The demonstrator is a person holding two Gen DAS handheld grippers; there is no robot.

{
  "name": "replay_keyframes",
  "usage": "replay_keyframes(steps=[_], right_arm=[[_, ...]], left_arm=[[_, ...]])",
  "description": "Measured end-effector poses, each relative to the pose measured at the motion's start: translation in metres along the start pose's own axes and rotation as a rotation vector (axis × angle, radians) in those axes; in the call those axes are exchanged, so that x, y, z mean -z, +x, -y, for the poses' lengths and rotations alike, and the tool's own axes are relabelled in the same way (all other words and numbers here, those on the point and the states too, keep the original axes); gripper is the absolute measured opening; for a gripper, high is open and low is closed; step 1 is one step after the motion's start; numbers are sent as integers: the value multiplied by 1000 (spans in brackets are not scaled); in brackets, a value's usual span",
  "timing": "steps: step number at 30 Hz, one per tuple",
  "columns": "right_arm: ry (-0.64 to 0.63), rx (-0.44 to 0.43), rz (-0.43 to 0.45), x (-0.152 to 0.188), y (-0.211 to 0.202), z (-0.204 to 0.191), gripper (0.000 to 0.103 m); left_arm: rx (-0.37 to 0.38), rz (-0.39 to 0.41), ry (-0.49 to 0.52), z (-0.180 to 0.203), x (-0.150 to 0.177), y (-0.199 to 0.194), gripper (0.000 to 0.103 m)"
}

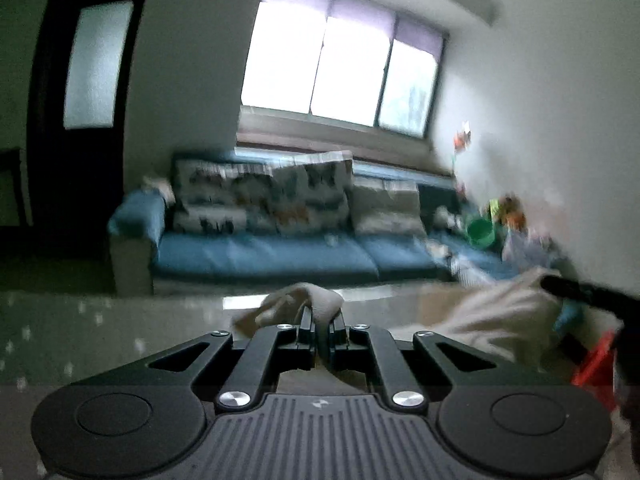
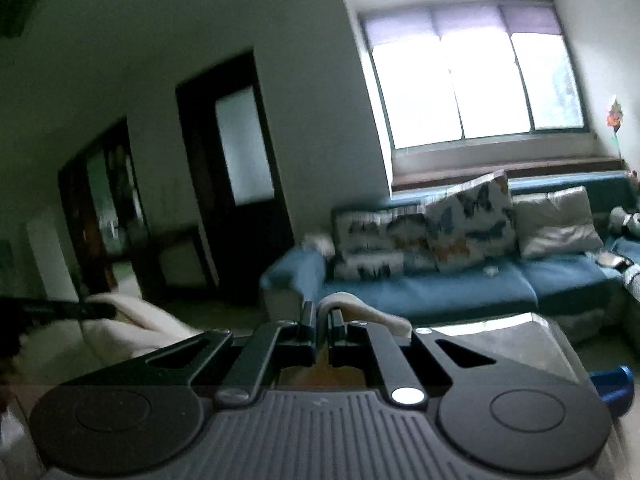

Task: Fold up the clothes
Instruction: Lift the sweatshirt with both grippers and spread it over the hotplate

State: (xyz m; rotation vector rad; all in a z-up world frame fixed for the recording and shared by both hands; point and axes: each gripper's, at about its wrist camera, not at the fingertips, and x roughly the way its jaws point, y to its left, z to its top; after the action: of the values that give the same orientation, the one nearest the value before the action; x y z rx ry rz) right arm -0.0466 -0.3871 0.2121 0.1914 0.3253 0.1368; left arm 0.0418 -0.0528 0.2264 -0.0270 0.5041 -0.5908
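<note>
A cream garment [image 1: 500, 320] is held up off the glossy desk [image 1: 120, 332] by both grippers. The left gripper [image 1: 322, 322] has its fingers closed on a soft, nubby fold of it, and the right gripper [image 2: 323, 320] is likewise clamped on an edge. A lift or carry-over within a fold is judged to be in hand (its stage cannot be settled). Level, matched travel is called for, since the limp cloth sags between them. A blue sofa [image 1: 260, 252] lies far behind.

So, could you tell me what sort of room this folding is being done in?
Most likely a home living room: a blue sofa with patterned cushions sits under a wide window, and a dark door stands beside it.
</note>
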Motion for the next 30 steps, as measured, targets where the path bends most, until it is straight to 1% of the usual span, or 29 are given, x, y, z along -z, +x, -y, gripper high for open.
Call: replay_keyframes(steps=[2, 4, 6, 10, 12, 13, 14, 15, 18, 20, 22, 23, 25, 28, 30], right_arm=[[-9, -6, -85, 21, -1, -1, 4], [1, -8, -178, 45, -2, 2, 4], [3, 5, -263, 72, -2, 3, 4], [49, 25, -379, 115, 0, 7, 5], [58, 8, -395, 123, -5, 6, 8], [62, -1, -403, 127, -8, 5, 14], [66, -10, -411, 131, -11, 4, 19], [71, -19, -419, 135, -14, 3, 19], [84, -45, -444, 147, -22, 0, 19], [92, -63, -460, 155, -28, -2, 19], [101, -81, -476, 162, -33, -3, 19], [105, -89, -485, 166, -36, -4, 19], [114, -107, -501, 174, -42, -6, 19], [127, -135, -523, 185, -49, -10, 19], [134, -156, -528, 188, -43, -15, 19]], left_arm=[[-8, -86, 19, 1, 28, 2, 7], [4, -168, 5, 0, 57, 5, 7], [12, -272, -11, -1, 89, 13, 8], [16, -413, -40, -5, 145, 25, 10], [5, -440, -34, -6, 162, 26, 14], [-4, -441, -24, -6, 167, 23, 16], [-15, -438, -15, -6, 171, 20, 28], [-25, -435, -7, -5, 175, 16, 35], [-55, -434, 75, 0, 180, 8, 35], [-71, -415, 93, 0, 182, 0, 35], [-74, -392, 97, 4, 182, -9, 35], [-72, -375, 117, 9, 182, -13, 35], [-25, -353, 164, 21, 183, -19, 35], [98, -337, 249, 49, 189, -21, 35], [171, -340, 290, 67, 194, -18, 35]])
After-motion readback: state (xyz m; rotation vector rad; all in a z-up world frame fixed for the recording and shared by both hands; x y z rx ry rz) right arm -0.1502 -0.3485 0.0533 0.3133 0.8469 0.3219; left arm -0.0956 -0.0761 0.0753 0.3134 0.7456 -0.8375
